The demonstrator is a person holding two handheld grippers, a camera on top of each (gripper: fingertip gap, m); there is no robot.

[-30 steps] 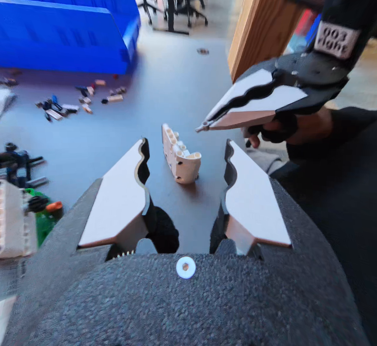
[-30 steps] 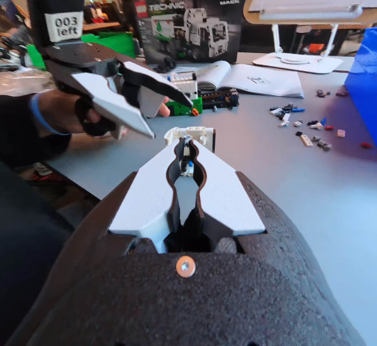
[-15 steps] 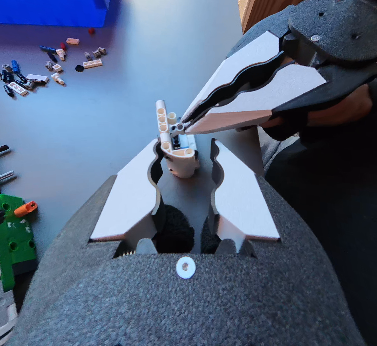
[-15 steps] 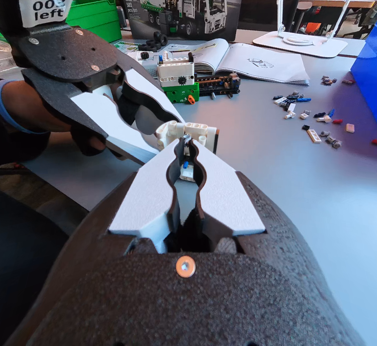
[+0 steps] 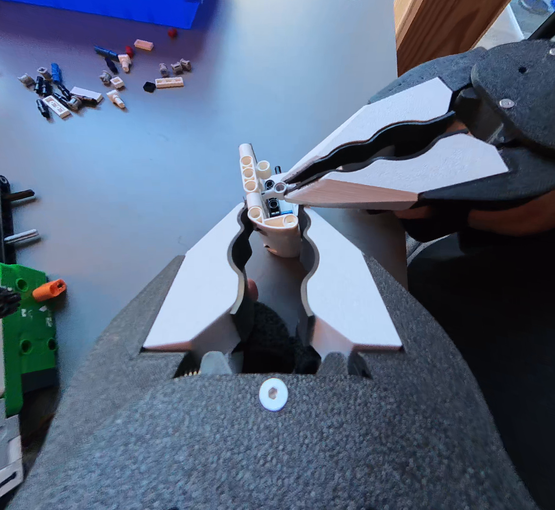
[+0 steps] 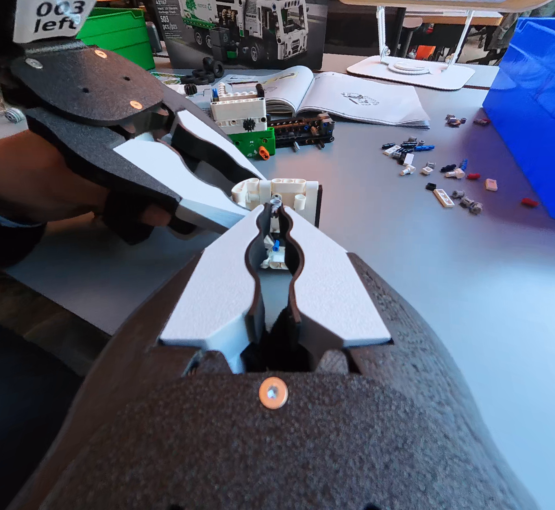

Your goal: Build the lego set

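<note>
Fitting step under way, near table edge [image 5: 300, 44]. Left gripper [image 5: 271, 219] bracketing white block assembly [image 5: 280, 237], part-spread; contact unclear. Right gripper [image 6: 274, 210] pinching small grey connector [image 6: 275, 200] at assembly top. Likely next: aligning, pressing connector home.

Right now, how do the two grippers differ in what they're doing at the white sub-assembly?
The left gripper has its fingers spread around the rounded end of the white sub-assembly, bracing it from both sides; the right gripper is pinched shut on a small grey connector at its tips. The left works low, near the table; the right comes in from the side, above the assembly's top. Both have white fingers with wavy dark inner edges.
</note>
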